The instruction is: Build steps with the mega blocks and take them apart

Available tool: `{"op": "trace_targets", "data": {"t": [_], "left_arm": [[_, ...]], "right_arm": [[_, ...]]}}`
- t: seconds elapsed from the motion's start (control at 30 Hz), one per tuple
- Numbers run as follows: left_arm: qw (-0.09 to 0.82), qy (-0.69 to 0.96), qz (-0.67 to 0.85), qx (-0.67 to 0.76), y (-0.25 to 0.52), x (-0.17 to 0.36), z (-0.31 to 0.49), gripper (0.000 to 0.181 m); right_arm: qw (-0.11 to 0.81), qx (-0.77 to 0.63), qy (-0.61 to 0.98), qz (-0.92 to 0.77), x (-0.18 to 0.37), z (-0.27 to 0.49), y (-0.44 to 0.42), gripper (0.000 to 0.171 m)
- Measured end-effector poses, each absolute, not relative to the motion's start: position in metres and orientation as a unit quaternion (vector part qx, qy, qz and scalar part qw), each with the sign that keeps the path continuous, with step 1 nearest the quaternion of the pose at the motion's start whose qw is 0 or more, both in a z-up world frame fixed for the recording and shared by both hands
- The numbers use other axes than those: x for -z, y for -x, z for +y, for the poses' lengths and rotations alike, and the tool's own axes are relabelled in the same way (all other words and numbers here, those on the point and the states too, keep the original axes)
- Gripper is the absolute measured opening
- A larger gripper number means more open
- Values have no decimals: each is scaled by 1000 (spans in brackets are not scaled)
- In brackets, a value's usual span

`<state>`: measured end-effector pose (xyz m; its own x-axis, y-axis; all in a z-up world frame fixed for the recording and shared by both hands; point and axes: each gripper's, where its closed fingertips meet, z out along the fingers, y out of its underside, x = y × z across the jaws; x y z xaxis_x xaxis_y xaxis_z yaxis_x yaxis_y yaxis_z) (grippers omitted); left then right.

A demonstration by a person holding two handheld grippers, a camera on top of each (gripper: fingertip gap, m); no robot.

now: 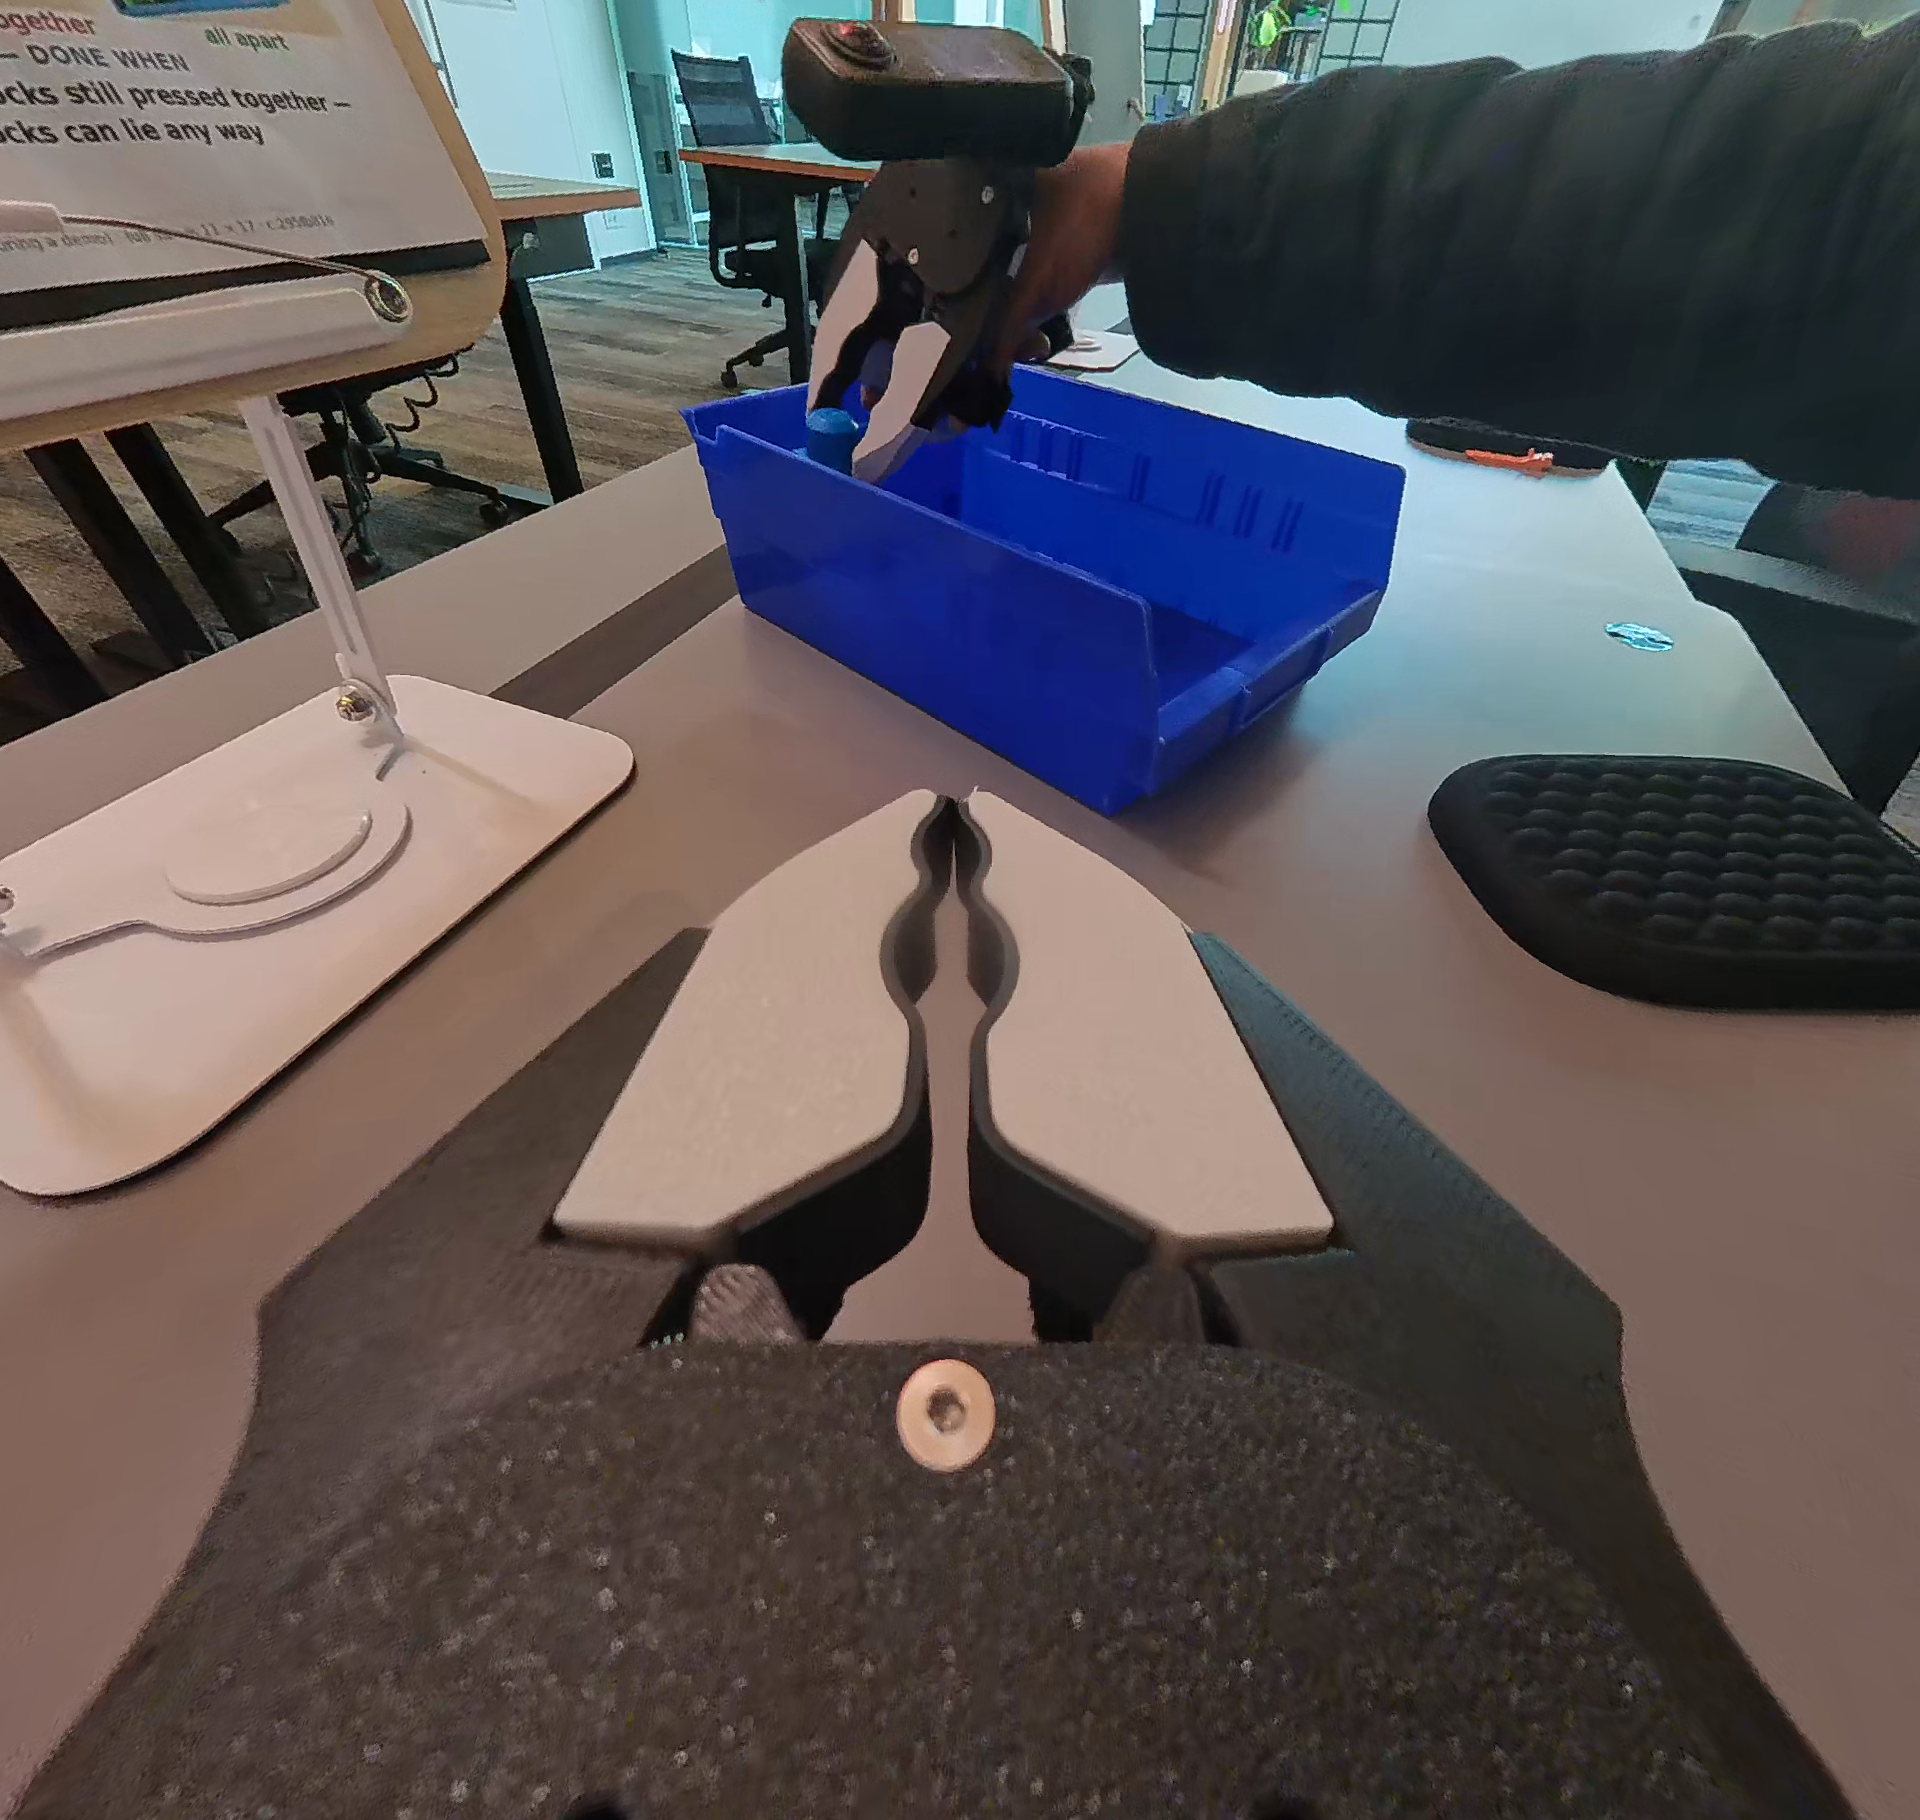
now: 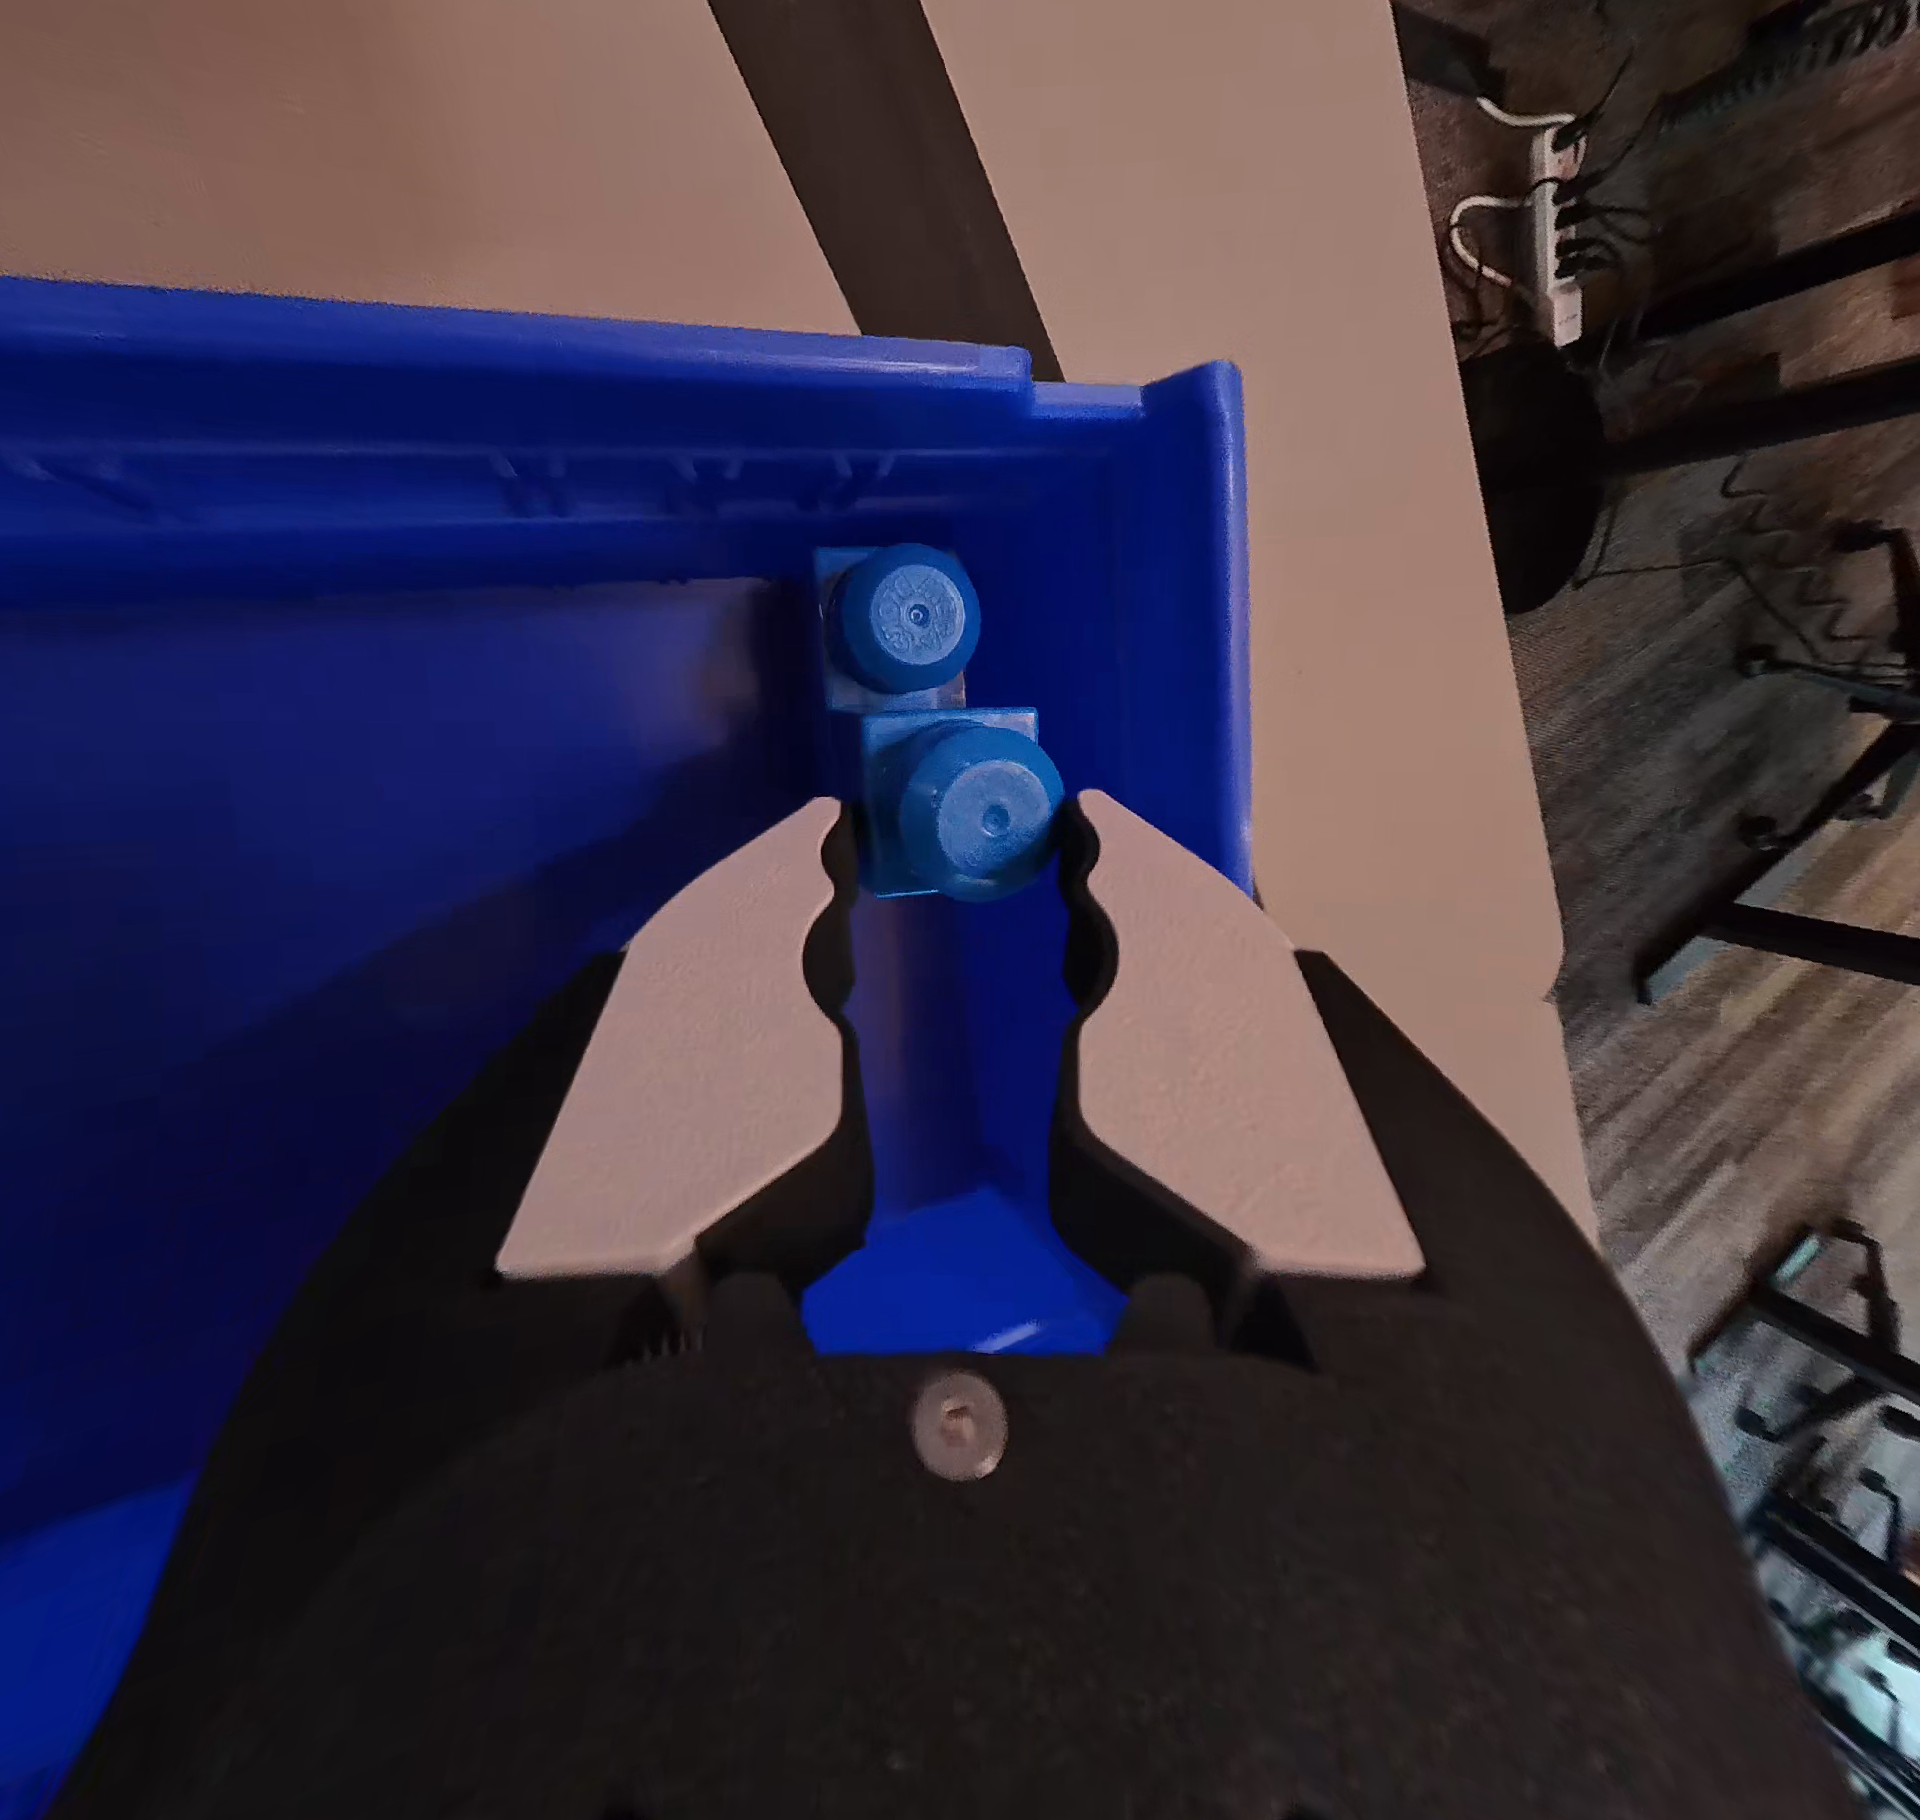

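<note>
Fingers (image 1: 790, 1022) of the left gripper (image 1: 954, 820) are pressed together, empty, low over the grey desk (image 1: 831, 762). Only its view shows the whole blue bin (image 1: 987, 627) (and a white stand (image 1: 312, 835)). Inside one corner, the right gripper (image 2: 956, 814) is parted around the nearer of two blue blocks (image 2: 961, 814), its right fingertip touching the stud.

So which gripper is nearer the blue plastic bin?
Right. The right gripper reaches inside the blue plastic bin, fingers around a blue block; the left gripper sits shut short of it.
</note>
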<state>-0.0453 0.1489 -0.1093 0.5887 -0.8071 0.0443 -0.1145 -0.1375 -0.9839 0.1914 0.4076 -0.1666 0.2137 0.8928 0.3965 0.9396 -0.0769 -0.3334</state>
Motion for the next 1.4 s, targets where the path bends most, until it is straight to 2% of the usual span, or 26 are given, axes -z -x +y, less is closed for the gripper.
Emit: {"op": "trace_targets", "data": {"t": [0.23,0.4,0.47,0.57,0.7,0.77,0.9,1.03,1.2,1.4], "left_arm": [[564,689,333,309,47,109,149,0],[573,687,328,304,51,105,151,0],[578,687,325,297,53,103,152,0],[594,684,320,278,58,95,154,0],[621,681,305,240,76,78,157,0],[632,676,301,228,85,64,156,0],[654,670,291,197,118,23,148,0],[666,681,269,140,173,-1,144,2],[554,763,317,102,230,37,145,33],[318,850,416,59,286,127,130,40]], "right_arm": [[251,51,738,-624,162,408,-195,41],[290,16,748,-597,126,398,-184,50],[340,-5,743,-576,96,390,-167,51],[468,-114,693,-536,27,348,-109,48],[574,-248,627,-465,-32,268,-46,35],[583,-325,605,-435,-37,224,-22,29],[589,-405,586,-381,-14,166,6,0],[582,-394,590,-397,39,145,22,0],[550,-407,604,-409,62,144,28,0],[540,-405,625,-393,70,155,19,0]]}}
